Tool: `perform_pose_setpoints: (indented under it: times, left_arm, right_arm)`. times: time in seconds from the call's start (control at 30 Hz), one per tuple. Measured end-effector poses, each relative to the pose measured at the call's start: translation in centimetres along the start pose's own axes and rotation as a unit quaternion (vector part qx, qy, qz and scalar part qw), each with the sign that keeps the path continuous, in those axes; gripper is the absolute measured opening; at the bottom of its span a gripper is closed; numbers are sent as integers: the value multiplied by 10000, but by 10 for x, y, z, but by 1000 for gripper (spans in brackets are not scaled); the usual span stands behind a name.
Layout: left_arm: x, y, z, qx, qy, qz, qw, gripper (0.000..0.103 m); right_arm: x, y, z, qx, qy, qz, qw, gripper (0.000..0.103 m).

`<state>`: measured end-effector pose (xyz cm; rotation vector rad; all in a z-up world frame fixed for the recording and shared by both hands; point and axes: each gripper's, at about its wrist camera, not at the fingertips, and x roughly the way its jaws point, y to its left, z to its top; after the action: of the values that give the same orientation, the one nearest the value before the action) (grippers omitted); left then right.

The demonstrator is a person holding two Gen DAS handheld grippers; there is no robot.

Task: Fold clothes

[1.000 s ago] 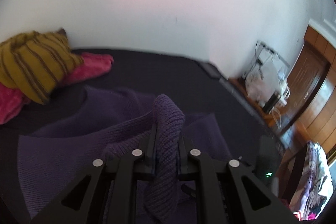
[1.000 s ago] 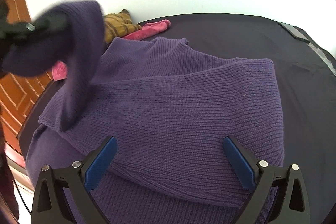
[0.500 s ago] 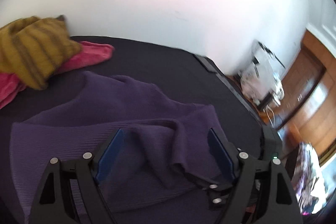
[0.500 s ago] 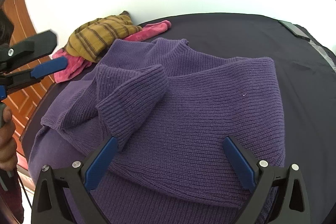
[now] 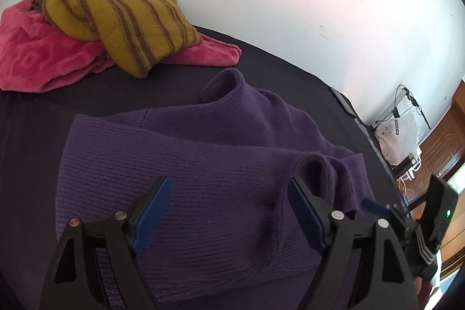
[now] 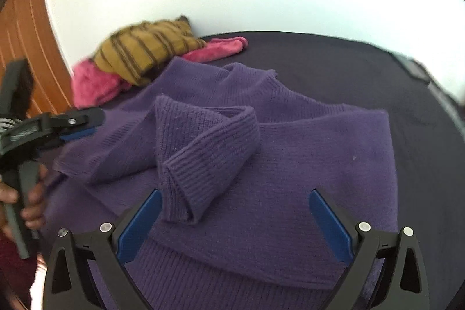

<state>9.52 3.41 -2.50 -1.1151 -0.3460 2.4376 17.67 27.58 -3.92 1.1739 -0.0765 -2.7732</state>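
Note:
A purple knit sweater [image 5: 203,153] lies spread on the dark bed [image 5: 290,77], collar toward the wall. One sleeve [image 6: 203,153] lies folded across its chest, cuff toward me. My left gripper [image 5: 229,196] hovers open just over the sweater's body, with knit below its jaws but nothing gripped. In the right wrist view the left gripper [image 6: 75,125] sits at the sweater's left edge, held by a hand [image 6: 29,193]. My right gripper [image 6: 235,211] stands open above the lower part of the sweater; the cuff lies beside its left pad [image 6: 139,222]. The right gripper [image 5: 377,207] shows at the left view's right edge.
A mustard striped knit [image 5: 122,16] rests on a pink fleece garment [image 5: 43,57] at the bed's far left corner by the white wall. Wooden door panels [image 6: 26,42] stand left of the bed. A stand and a white bag [image 5: 398,132] are beyond the right side.
My left gripper opened and let go of the sleeve, which dropped folded onto the sweater's chest. The left gripper then drew back toward the left edge and sank. The right gripper edged slightly forward.

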Motion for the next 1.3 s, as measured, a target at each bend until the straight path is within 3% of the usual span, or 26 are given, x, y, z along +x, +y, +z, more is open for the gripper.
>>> perform_pose_setpoints:
  times: [0.17, 0.3, 0.4, 0.53, 0.73, 0.83, 0.87, 0.9, 0.93, 1.0, 1.1, 1.23, 1.3]
  left_arm:
    - [7, 19, -8, -171, 150, -106, 9997, 85]
    - [4, 29, -11, -245, 84, -358, 9990, 85]
    - [4, 33, -12, -246, 65, -449, 9987, 85]
    - [3, 38, -13, -274, 40, -561, 9980, 85]
    - [0, 45, -12, -287, 39, -722, 9970, 85]
    - [-1, 47, -12, -294, 30, -746, 9968, 85]
    - [-1, 48, -12, -295, 26, -751, 9967, 85]
    - [-1, 48, -12, -296, 23, -756, 9967, 85]
    - [-2, 48, -12, -294, 21, -759, 9967, 85]
    - [-1, 48, -12, -280, 26, -760, 9967, 85]
    - [-1, 48, -12, -263, 39, -775, 9966, 85]
    - [-2, 48, -12, -231, 53, -795, 9966, 85]
    - [-1, 46, -12, -198, 62, -782, 9967, 86]
  right_arm:
    - [12, -22, 13, 123, 226, -1185, 9926, 103]
    - [-5, -62, 19, 812, -27, -1653, 9829, 103]
    - [-20, -76, 20, 1189, -285, -1192, 9853, 103]
    - [-25, -72, 15, 1262, -315, -354, 9909, 103]
    - [5, -58, 21, 967, 59, -311, 9948, 100]
    - [19, -53, 23, 795, 275, -310, 9960, 81]
    - [25, -51, 22, 733, 369, -288, 9962, 60]
    - [27, -51, 20, 694, 389, -290, 9964, 49]
    - [29, -51, 19, 655, 409, -291, 9966, 48]
    - [23, -49, 18, 588, 314, -187, 9976, 25]
    - [6, -48, 19, 525, 25, -256, 9983, 11]
    - [-30, -54, 28, 481, -508, -580, 9959, 10]
    - [-34, -55, 30, 342, -514, -754, 9952, 10]
